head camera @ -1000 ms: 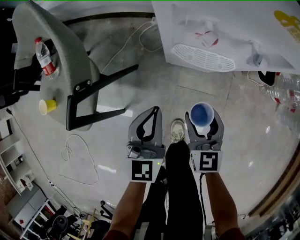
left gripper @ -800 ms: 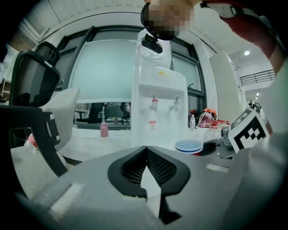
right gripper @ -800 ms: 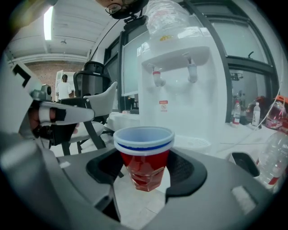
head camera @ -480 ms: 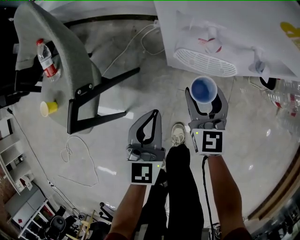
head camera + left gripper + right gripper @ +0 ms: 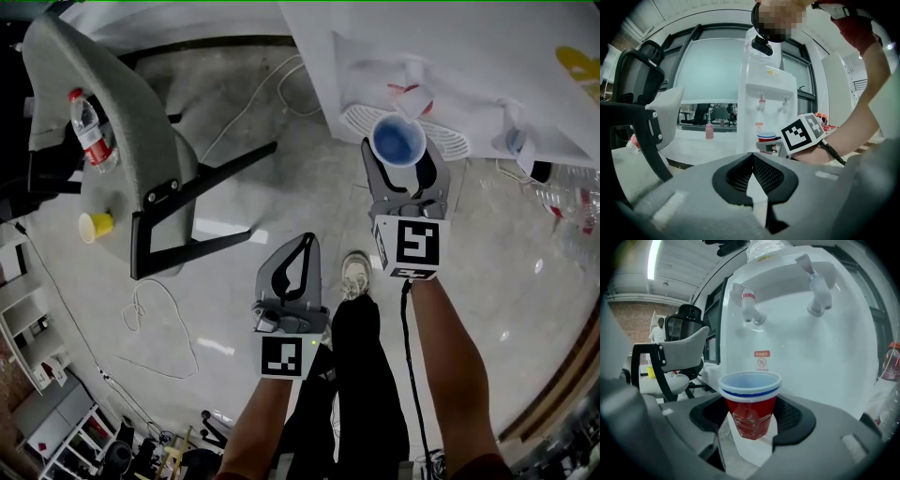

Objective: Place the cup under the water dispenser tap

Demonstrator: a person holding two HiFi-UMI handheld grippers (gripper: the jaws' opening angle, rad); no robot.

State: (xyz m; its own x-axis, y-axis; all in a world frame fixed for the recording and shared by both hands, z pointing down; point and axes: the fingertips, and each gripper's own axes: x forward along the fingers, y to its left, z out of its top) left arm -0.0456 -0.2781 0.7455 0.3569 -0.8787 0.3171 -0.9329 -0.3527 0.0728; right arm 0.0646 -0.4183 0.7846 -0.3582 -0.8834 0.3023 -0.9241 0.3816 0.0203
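A red plastic cup (image 5: pixel 397 141) with a white and blue rim stands upright between the jaws of my right gripper (image 5: pixel 402 165), which is shut on it. In the right gripper view the cup (image 5: pixel 750 401) sits in front of the white water dispenser (image 5: pixel 801 357), below and a little right of the red tap (image 5: pixel 749 305); the blue tap (image 5: pixel 816 291) is further right. From above, the cup hangs over the near edge of the white drip tray (image 5: pixel 448 141). My left gripper (image 5: pixel 306 242) stays back near the person's legs, shut with nothing in it.
A grey office chair (image 5: pixel 103 112) stands at the left with a water bottle (image 5: pixel 90 120) and a yellow cup (image 5: pixel 94 226) on it. A white cable (image 5: pixel 155 300) lies on the floor. Clear bottles (image 5: pixel 572 192) stand right of the dispenser. The person's shoe (image 5: pixel 354 265) is between the grippers.
My right gripper has carried the cup forward to the dispenser's drip tray. The left gripper has stayed about where it was.
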